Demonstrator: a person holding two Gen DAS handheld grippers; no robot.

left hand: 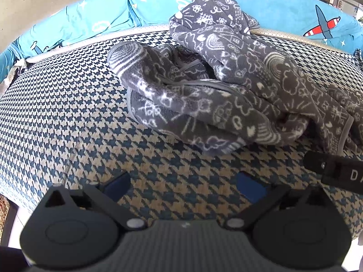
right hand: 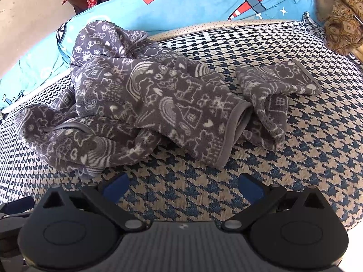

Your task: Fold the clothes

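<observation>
The grey jacket (left hand: 215,86) lies in a messy heap on the checked bed (left hand: 68,113), above both tongs in each frame. The left tongs (left hand: 181,187) and right tongs (right hand: 182,187) are wide apart, holding nothing. The right frame edge cuts off the jacket in the left view.

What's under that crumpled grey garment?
The grey garment lies directly on the houndstooth cover, which shows all around it. Whether anything sits beneath its bunched folds cannot be seen.
</observation>
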